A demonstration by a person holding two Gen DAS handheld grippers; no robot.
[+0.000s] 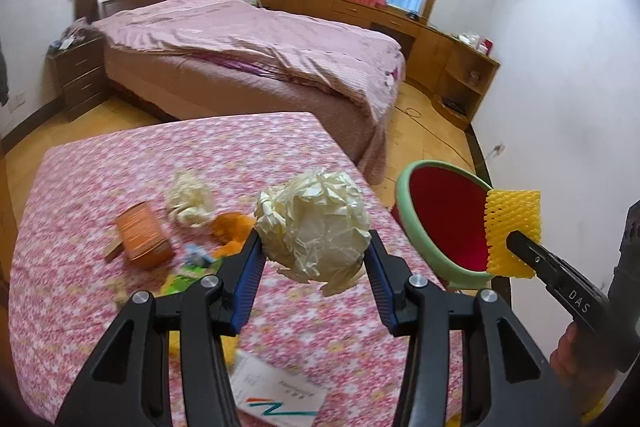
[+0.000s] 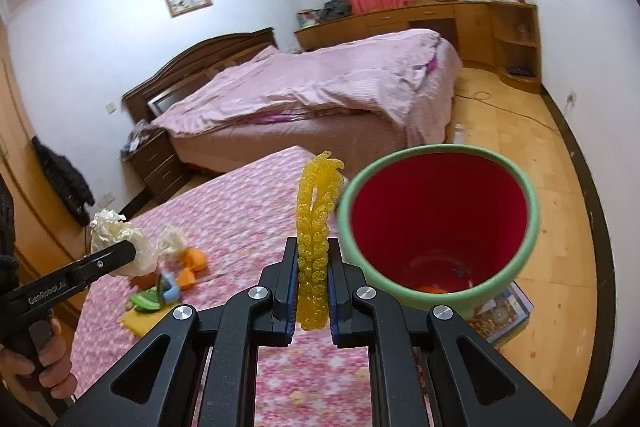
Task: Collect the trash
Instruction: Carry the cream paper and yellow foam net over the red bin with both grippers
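The red bin (image 2: 440,227) with the green rim sits beside the floral worktop (image 2: 248,227), something orange lying at its bottom. Right gripper (image 2: 314,291) jaws are clamped on a yellow foam net (image 2: 316,235) right by the rim. Left gripper (image 1: 314,255) jaws grip a crumpled paper ball (image 1: 316,223) above the worktop.

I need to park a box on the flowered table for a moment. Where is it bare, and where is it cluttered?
Bare: the far end of the flowered table, toward the bed. Crowded: the middle, around the orange carton, a second paper wad and orange scraps.
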